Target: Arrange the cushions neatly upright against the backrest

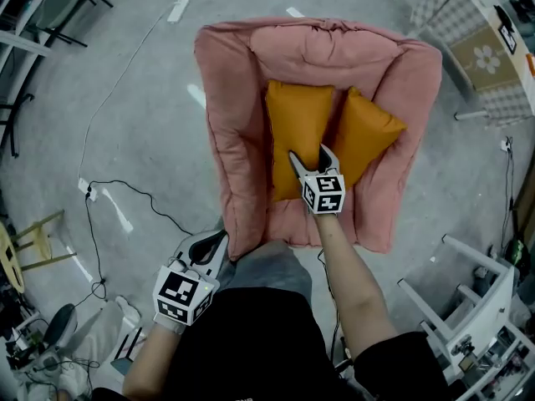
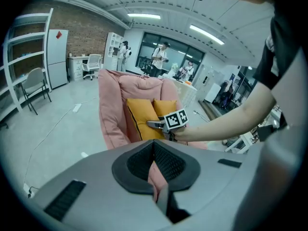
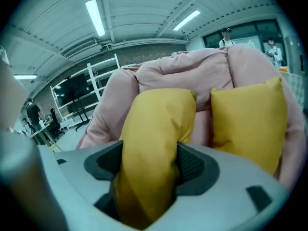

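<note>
A pink armchair point(image 1: 242, 98) holds two orange cushions leaning on its backrest. The left cushion point(image 1: 297, 128) lies long and flat. The right cushion point(image 1: 364, 136) tilts outward toward the armrest. My right gripper point(image 1: 311, 155) reaches over the seat and is shut on the lower edge of the left cushion point(image 3: 156, 129), which fills the space between its pads point(image 3: 192, 165); the right cushion point(image 3: 250, 119) stands beside it. My left gripper point(image 1: 222, 236) is low at the chair's front left corner, shut, with a thin pink sliver showing between its pads point(image 2: 166, 165).
A black cable point(image 1: 125, 190) runs over the concrete floor left of the chair. A yellow stool point(image 1: 33, 241) is at far left, a white rack point(image 1: 468, 282) at lower right, a checkered table point(image 1: 476, 48) at top right. People point(image 2: 159, 57) stand far behind the chair.
</note>
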`<state>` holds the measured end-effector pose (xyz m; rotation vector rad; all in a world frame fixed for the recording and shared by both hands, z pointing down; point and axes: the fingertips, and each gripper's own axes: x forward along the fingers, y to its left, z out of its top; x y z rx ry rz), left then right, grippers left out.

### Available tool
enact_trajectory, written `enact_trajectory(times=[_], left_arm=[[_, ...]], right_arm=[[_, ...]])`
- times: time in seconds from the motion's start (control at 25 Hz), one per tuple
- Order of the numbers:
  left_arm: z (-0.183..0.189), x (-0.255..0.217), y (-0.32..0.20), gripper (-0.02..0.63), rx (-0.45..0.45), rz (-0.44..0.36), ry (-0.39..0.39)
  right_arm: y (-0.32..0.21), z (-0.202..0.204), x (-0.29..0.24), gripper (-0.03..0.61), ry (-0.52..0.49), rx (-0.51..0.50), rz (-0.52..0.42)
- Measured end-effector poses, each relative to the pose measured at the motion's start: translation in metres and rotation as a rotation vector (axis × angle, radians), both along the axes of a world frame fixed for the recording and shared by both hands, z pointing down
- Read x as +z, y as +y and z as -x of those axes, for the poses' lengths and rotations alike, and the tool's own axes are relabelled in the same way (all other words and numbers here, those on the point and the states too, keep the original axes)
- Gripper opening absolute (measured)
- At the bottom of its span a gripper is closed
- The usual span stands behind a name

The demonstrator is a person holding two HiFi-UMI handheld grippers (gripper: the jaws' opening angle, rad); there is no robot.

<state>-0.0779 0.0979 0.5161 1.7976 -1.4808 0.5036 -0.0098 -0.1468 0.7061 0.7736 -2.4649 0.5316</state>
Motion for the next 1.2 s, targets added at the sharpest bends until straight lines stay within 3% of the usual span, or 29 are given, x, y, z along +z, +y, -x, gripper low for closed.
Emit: enact_trajectory(times=[0.28,0.44,0.56,0.68,0.8,1.0,1.12,1.2], left_arm=[[0.008,0.008,0.019,0.012,-0.051,0.039,-0.025],[0.012,0.012,0.024,0.012,-0.067,0.052,-0.027],[0.011,0.01,0.024,0.012,-0.067,0.047,-0.026],[0.014,0.009,0.025,0.012,-0.075,0.039,-0.024],[0.018,0.011,0.028,0.012,-0.086,0.043,-0.022],[0.02,0.013,0.034,0.012,-0.091,0.048,-0.018],[0.023,0.02,0.042,0.012,-0.109,0.057,-0.011],[0.026,0.022,0.046,0.012,-0.121,0.059,-0.007]], right_arm=[[0.006,0.004,0.057,0.371,0.109,-0.008,0.021],[0.006,0.006,0.072,0.404,0.151,0.002,0.087],[-0.001,0.005,0.054,0.436,0.095,0.071,0.139],[-0.02,0.006,0.024,0.45,0.008,0.154,0.134],[-0.035,0.016,0.027,0.472,0.046,0.159,0.183],[-0.045,0.029,0.037,0.46,0.053,0.128,0.206],[-0.043,0.029,0.032,0.372,0.038,0.111,0.181],[-0.038,0.026,0.021,0.348,0.023,0.107,0.126]])
